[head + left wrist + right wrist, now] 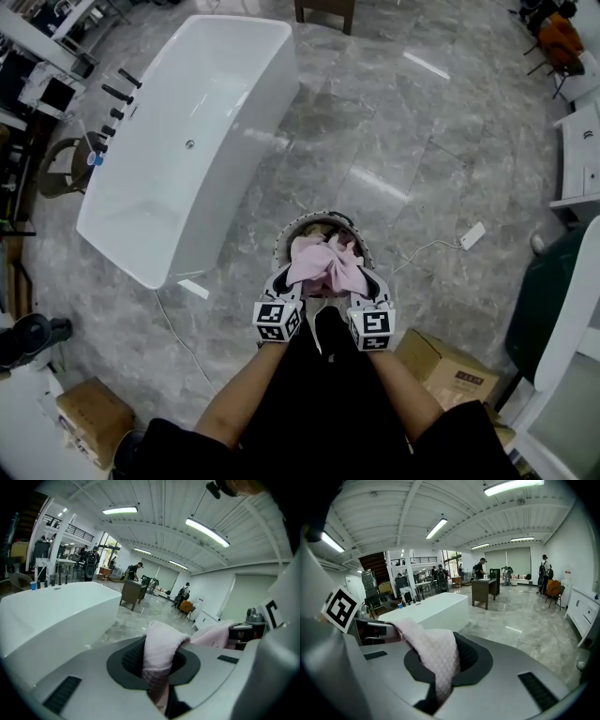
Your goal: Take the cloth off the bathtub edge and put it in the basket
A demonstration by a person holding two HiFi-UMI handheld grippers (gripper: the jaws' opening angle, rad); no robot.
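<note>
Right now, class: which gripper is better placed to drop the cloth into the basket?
Neither clearly. The left gripper and right gripper each pinch the pink cloth over the basket, set evenly on either side. Both should probably open together.

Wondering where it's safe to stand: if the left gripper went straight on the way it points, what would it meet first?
Apart from the pink waffle cloth the left gripper clamps, probably nothing near: it would pass the white bathtub, toward a distant dark desk.
</note>
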